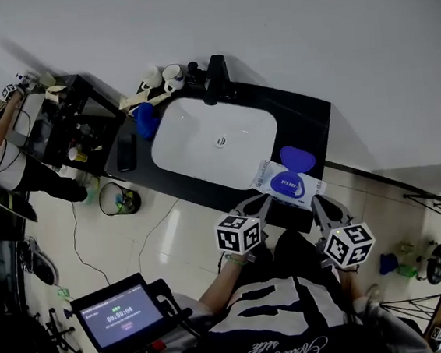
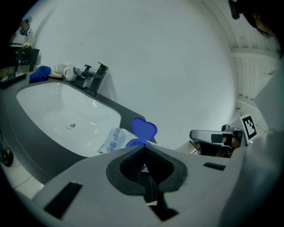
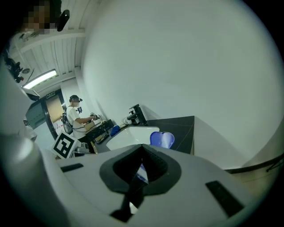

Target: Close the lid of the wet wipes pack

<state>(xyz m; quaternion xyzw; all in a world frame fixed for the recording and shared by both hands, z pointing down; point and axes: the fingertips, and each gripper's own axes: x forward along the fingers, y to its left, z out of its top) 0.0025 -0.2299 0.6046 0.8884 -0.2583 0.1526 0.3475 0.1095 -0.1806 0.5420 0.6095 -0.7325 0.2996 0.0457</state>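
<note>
Black counter (image 1: pixel 308 119): wipes pack (image 1: pixel 267 177), blue lid (image 1: pixel 297 158) upright; left gripper (image 2: pixel 143 146), right gripper (image 3: pixel 142 146) jaws clenched.

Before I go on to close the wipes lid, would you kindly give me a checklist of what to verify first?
1. Lid position: the blue lid stands open above the wet wipes pack: ok.
2. Pack support: it lies on the counter by the edge of the sink: ok.
3. Left tool: jaws together, nothing between them: ok.
4. Right tool: jaws together, nothing between them: ok.
5. Way to the lid: nothing stands between the tools and the lid: ok.
6. A wipe sticking out of the opening: cannot tell.
</note>
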